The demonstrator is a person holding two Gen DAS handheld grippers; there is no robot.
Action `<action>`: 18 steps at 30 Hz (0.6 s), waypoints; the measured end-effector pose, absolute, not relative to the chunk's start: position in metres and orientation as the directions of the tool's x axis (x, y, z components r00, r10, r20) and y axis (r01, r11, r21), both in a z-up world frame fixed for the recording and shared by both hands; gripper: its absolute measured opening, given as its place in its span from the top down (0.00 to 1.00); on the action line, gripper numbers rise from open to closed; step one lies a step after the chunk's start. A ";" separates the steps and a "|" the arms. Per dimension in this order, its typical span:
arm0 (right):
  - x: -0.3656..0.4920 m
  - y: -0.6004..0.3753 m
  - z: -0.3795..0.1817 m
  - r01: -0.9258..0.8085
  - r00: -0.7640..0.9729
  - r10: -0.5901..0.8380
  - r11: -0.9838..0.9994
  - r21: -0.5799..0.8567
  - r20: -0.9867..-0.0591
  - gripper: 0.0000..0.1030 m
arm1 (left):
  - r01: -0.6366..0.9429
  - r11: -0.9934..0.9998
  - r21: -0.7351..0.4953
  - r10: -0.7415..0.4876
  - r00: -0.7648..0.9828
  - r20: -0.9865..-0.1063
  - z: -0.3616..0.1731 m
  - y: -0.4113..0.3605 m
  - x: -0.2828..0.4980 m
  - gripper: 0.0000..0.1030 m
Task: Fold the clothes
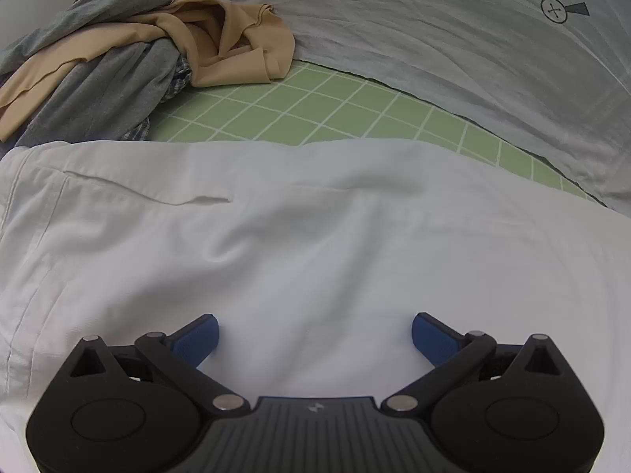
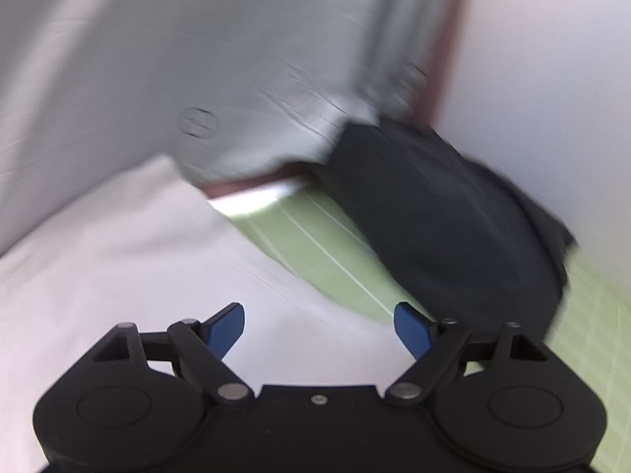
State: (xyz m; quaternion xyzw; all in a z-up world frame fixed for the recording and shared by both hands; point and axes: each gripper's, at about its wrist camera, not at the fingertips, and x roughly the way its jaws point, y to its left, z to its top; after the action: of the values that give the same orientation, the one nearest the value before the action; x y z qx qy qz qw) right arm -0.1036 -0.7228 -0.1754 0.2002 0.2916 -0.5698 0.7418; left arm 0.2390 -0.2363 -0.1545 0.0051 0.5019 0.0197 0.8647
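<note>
Green grid mat (image 1: 327,106); both tools (image 1: 315,335) (image 2: 319,325) spread, seemingly above white garment (image 1: 276,236).

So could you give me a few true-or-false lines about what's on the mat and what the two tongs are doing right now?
1. Both tongs are open and hold nothing. True: the left tongs and right tongs are spread over the white garment.
2. The mat is plain blue. False: it is green with a white grid.
3. A heap of grey and tan clothes lies beyond the white garment. True.
4. The dark garment is clamped in the right tongs. False: it lies on the mat, apart from them.
5. The white garment is rolled into a ball. False: it lies spread flat.
</note>
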 end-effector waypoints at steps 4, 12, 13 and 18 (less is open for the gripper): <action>-0.132 -0.723 -0.188 0.976 0.172 -0.688 0.218 0.025 -0.706 0.19 | -0.032 0.999 0.039 0.049 0.494 -0.868 -0.154 -0.238 0.239 0.00; -0.114 -0.726 -0.190 0.936 0.251 -0.668 0.351 0.001 -0.700 0.76 | -0.041 0.999 0.034 0.049 0.482 -0.875 -0.154 -0.238 0.242 0.00; -0.109 -0.725 -0.189 0.926 0.250 -0.667 0.378 -0.029 -0.702 0.91 | -0.036 0.999 0.036 0.049 0.480 -0.876 -0.154 -0.238 0.242 0.00; -0.108 -0.719 -0.186 0.896 0.224 -0.679 0.426 -0.126 -0.699 0.98 | -0.016 0.999 0.037 0.040 0.468 -0.883 -0.154 -0.238 0.245 0.00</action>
State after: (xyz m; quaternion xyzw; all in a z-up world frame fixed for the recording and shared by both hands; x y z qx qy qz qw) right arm -0.1084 -0.7192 -0.1857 0.1536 0.3528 -0.5132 0.7672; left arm 0.2454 -0.2378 -0.1536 0.0118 0.5155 0.0162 0.8566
